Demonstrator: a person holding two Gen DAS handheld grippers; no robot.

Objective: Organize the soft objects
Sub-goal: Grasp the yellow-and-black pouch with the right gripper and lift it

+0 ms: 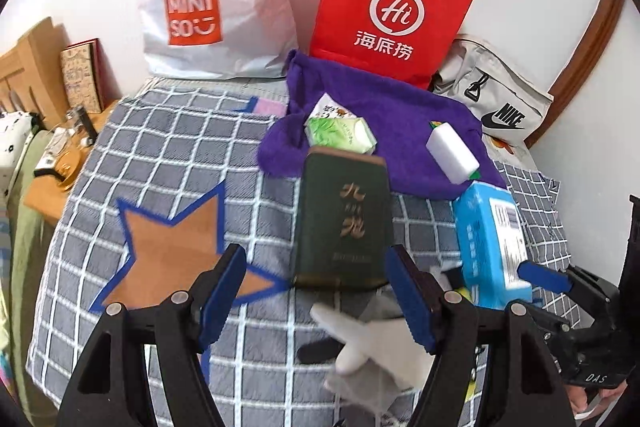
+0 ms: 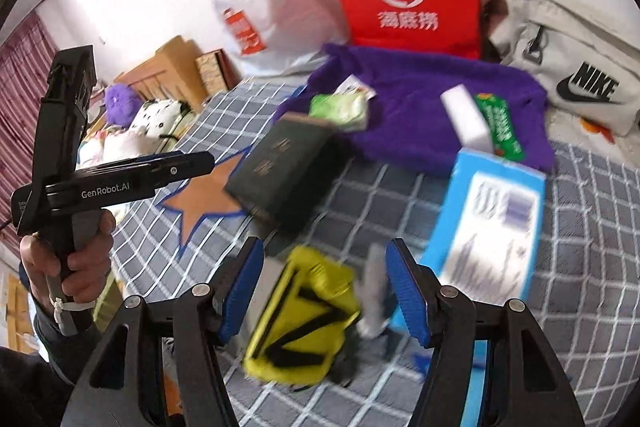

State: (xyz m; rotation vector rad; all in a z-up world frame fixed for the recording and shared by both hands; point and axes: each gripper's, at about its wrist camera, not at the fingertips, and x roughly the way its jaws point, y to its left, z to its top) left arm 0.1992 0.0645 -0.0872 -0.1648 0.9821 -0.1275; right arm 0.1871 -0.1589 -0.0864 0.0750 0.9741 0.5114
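Looking down along two pairs of blue-padded tongs at a bed (image 1: 160,155) covered in a grey and white checked sheet.

In the left wrist view, the left tongs (image 1: 316,291) stand open at the lower centre with nothing between the pads. Just above them lies a dark green box (image 1: 342,223) with gold characters. A white soft toy (image 1: 376,343) lies at the bottom centre, partly behind the right-hand pad. An orange star (image 1: 168,247) edged in blue sits on the sheet at centre left. A purple towel (image 1: 384,131) spreads across the upper centre, carrying a green tissue pack (image 1: 340,135) and a white sponge (image 1: 452,153). A light blue pack (image 1: 492,239) lies at the right, just below the towel. Against the wall at the top stand a white plastic bag (image 1: 216,11) with an orange logo, a red paper bag (image 1: 392,7), and at the upper right a grey Nike bag (image 1: 496,95).

In the right wrist view, blurred in places, the right tongs (image 2: 324,291) are also open and empty. Beneath them at the lower centre lies a yellow soft item (image 2: 300,315) with black stripes, the light blue pack to its right. At the left edge, a hand (image 2: 68,255) grips the handle of the left tongs.
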